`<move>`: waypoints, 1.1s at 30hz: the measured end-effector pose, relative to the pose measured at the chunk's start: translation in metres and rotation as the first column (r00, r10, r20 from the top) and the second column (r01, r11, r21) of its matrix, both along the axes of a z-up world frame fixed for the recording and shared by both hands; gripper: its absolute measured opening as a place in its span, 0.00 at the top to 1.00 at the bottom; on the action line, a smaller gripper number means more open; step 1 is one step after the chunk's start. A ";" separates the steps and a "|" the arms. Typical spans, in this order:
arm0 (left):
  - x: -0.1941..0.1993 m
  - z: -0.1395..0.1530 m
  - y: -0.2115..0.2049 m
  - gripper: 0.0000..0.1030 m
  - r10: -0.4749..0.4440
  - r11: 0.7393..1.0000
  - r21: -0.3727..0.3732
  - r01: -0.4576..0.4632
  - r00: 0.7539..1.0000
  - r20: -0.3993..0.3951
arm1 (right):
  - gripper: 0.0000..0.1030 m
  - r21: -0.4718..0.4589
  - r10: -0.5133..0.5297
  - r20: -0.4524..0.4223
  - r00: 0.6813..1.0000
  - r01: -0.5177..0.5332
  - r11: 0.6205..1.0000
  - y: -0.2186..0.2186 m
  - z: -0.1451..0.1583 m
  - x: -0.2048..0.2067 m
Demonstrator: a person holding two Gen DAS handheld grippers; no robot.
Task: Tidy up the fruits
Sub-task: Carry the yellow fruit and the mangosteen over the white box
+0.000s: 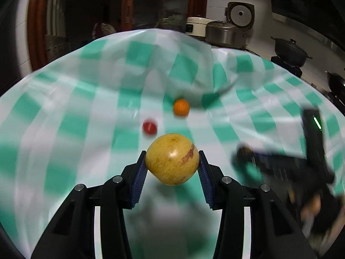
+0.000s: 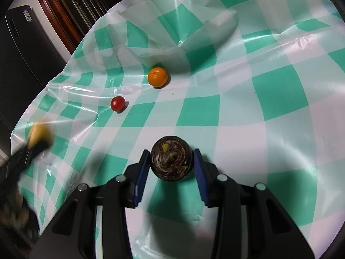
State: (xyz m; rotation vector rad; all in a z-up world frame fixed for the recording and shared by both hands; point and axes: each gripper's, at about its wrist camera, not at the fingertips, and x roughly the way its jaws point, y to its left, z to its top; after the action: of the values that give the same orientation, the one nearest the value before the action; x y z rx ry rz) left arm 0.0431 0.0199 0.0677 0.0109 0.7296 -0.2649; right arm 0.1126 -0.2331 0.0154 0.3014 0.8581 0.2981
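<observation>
My left gripper is shut on a yellow round fruit and holds it above the green-and-white checked cloth. Ahead of it on the cloth lie a small red fruit and an orange. My right gripper has a dark purple round fruit between its blue pads; small gaps show on both sides, so the grip is unclear. The red fruit and the orange lie ahead-left of it. The left gripper with the yellow fruit shows blurred at the left.
The cloth is wrinkled and bulges up at the back. Rice cookers and a black pot stand behind the table. A dark cabinet stands left of the table. The right gripper shows blurred in the left wrist view.
</observation>
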 end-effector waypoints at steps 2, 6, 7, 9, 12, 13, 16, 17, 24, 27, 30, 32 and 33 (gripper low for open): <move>-0.036 -0.007 0.009 0.57 0.028 0.999 -0.025 -0.028 0.999 -0.021 | 0.60 -0.001 -0.004 0.000 1.000 0.004 1.000 0.000 0.000 0.000; -0.088 -0.012 0.039 0.57 0.115 0.992 -0.056 -0.116 0.993 -0.028 | 0.60 -0.007 -0.028 0.013 1.000 0.028 1.000 -0.001 0.002 -0.001; -0.100 -0.012 0.049 0.57 0.137 0.988 -0.066 -0.138 0.990 -0.026 | 0.60 -0.020 -0.034 0.029 0.999 0.035 0.999 0.000 0.006 -0.005; -0.120 -0.012 0.065 0.57 0.166 0.982 -0.086 -0.169 0.986 -0.033 | 0.60 -0.063 -0.051 0.031 0.998 0.053 0.997 0.005 0.011 -0.012; -0.149 -0.011 0.091 0.57 0.212 0.974 -0.079 -0.213 0.977 -0.026 | 0.60 -0.059 0.001 0.052 0.999 0.002 0.998 0.030 0.025 -0.046; -0.160 -0.011 0.100 0.57 0.224 0.971 -0.084 -0.225 0.974 -0.028 | 0.60 -0.063 0.036 0.070 0.997 -0.032 0.998 0.046 0.033 -0.064; -0.196 -0.007 0.120 0.57 0.260 0.961 -0.091 -0.259 0.966 -0.009 | 0.60 -0.068 0.151 0.110 0.982 -0.144 0.987 0.096 0.050 -0.120; -0.211 -0.005 0.126 0.57 0.273 0.958 -0.093 -0.271 0.962 0.004 | 0.60 -0.071 0.185 0.116 0.976 -0.178 0.982 0.110 0.054 -0.135; -0.312 0.002 0.178 0.57 0.412 0.908 -0.104 -0.407 0.910 0.038 | 0.60 -0.121 0.488 0.158 0.858 -0.474 0.872 0.222 0.072 -0.252; -0.347 -0.001 0.202 0.57 0.478 0.877 -0.085 -0.474 0.878 0.031 | 0.60 -0.211 0.643 0.165 0.747 -0.610 0.763 0.276 0.072 -0.304; -0.379 -0.012 0.229 0.57 0.551 0.834 -0.061 -0.549 0.834 0.018 | 0.60 -0.242 0.745 0.118 0.657 -0.709 0.663 0.320 0.060 -0.337; -0.392 -0.021 0.243 0.57 0.585 0.810 -0.045 -0.585 0.811 0.010 | 0.60 -0.257 0.796 0.065 0.602 -0.760 0.596 0.349 0.045 -0.356; -0.399 -0.028 0.251 0.57 0.604 0.796 -0.038 -0.604 0.797 -0.001 | 0.60 -0.267 0.816 0.036 0.577 -0.781 0.564 0.361 0.036 -0.363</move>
State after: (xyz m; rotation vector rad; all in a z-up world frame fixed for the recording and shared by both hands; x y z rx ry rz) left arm -0.3554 0.2713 0.0394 -0.2556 0.6810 0.3414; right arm -0.2502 0.1278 0.0519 -0.3680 0.8176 1.0733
